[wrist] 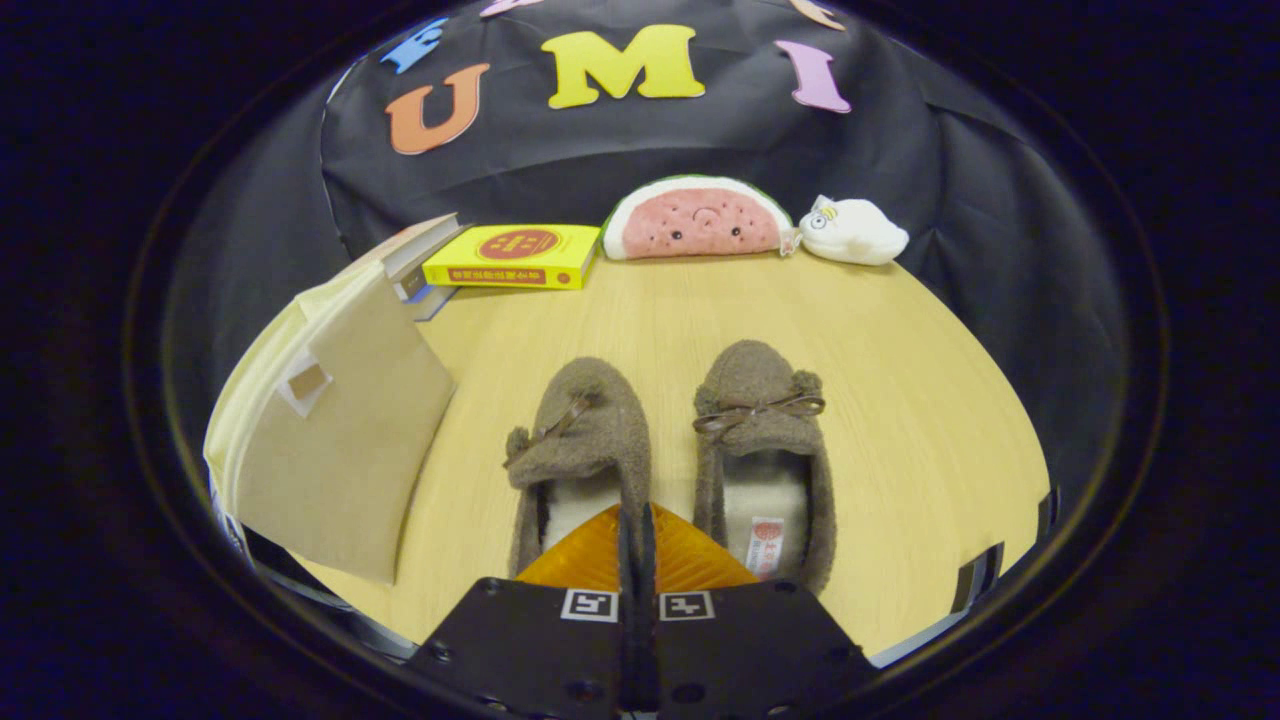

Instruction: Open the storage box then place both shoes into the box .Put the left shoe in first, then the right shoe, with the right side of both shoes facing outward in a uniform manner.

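Tool (636, 530) fingers pinched on left shoe (580, 450) side wall, angled down, beside right shoe (762, 440).

Fuzzy cloth shoes (665, 440); matt wood table (900, 380).

Single view, gripper-mounted fisheye. Looks forward and slightly down along the gripper (636, 545), fingers closed together at the near edge. Sits low and close over the table (900, 400); the pair of shoes (680, 440) lies just ahead. Faces the booth wall (620, 150) beyond the table's far edge.
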### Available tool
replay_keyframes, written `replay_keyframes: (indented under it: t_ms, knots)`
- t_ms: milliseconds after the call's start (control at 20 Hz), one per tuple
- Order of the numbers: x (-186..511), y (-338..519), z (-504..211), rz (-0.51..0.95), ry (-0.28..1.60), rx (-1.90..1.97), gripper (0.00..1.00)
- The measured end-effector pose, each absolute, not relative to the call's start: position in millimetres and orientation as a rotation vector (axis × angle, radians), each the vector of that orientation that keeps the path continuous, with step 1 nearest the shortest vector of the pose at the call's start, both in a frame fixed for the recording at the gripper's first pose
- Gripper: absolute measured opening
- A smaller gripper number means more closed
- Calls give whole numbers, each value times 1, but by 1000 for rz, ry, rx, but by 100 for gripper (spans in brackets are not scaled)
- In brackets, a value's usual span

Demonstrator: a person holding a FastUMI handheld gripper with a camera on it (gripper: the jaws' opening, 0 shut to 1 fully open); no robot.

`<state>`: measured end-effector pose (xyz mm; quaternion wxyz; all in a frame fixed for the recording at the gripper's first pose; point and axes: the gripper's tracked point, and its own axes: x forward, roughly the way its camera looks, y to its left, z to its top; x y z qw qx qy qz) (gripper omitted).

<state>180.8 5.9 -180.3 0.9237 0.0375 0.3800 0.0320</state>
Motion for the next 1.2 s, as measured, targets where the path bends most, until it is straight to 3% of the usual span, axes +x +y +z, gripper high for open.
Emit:
replay_keyframes:
  t_ms: [700, 950, 1200]
  knots:
    - [136, 54, 15, 53, 490, 243, 0]
    - [136, 125, 37, 98, 467, 263, 0]
    - [145, 218, 12, 166, 519, 243, 0]
